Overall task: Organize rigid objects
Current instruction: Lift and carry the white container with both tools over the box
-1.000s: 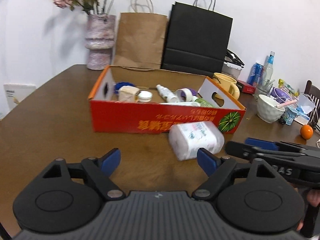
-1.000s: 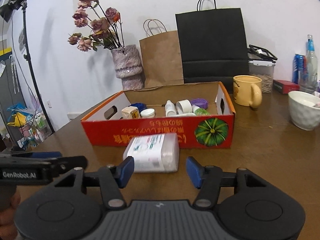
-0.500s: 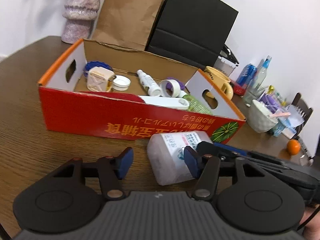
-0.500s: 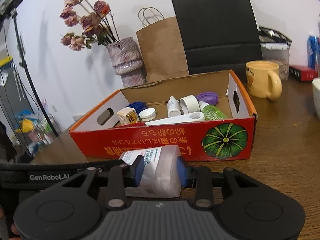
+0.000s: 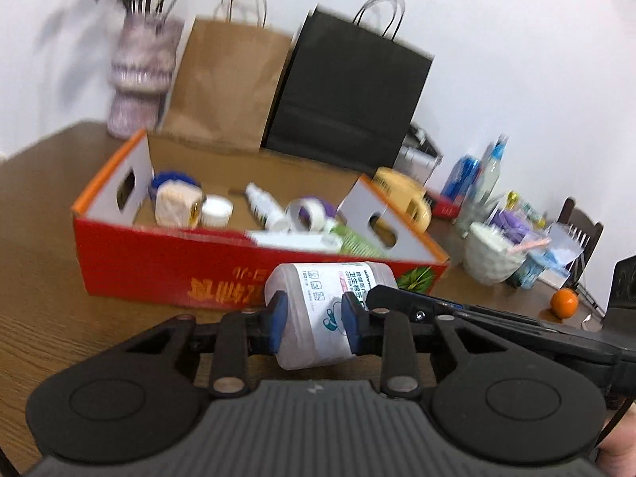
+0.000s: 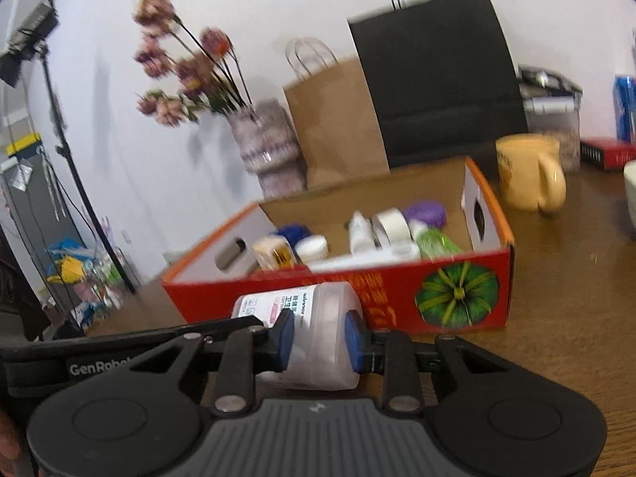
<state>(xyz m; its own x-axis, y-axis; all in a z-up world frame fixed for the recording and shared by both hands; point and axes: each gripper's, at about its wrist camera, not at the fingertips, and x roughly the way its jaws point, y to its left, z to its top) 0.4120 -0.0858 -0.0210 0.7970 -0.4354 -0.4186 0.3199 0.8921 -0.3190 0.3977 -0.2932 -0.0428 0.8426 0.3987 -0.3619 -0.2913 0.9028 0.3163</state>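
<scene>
A translucent jar (image 5: pixel 330 282) with a white printed label lies on its side on the brown table, just in front of the red cardboard box (image 5: pixel 159 262). My left gripper (image 5: pixel 314 318) is shut on one end of the jar, blue pads pressing its sides. In the right wrist view the same jar (image 6: pixel 314 302) sits between the pads of my right gripper (image 6: pixel 320 338), whose jaws are closing and touch it. Each gripper's dark finger reaches into the other's view beside the jar. The box (image 6: pixel 397 290) holds several small bottles, lids and a tape roll.
Behind the box stand a vase (image 5: pixel 139 79) of dried flowers, a brown paper bag (image 5: pixel 226 87) and a black bag (image 5: pixel 349 95). A yellow mug (image 6: pixel 528 171), a white bowl (image 5: pixel 493 258), bottles, an orange (image 5: pixel 564 304) and a chair (image 5: pixel 580 230) crowd the right side.
Both grippers came forward to the jar and their jaws narrowed from wide open until the pads sit against it. The jar now lies between both pairs of fingers.
</scene>
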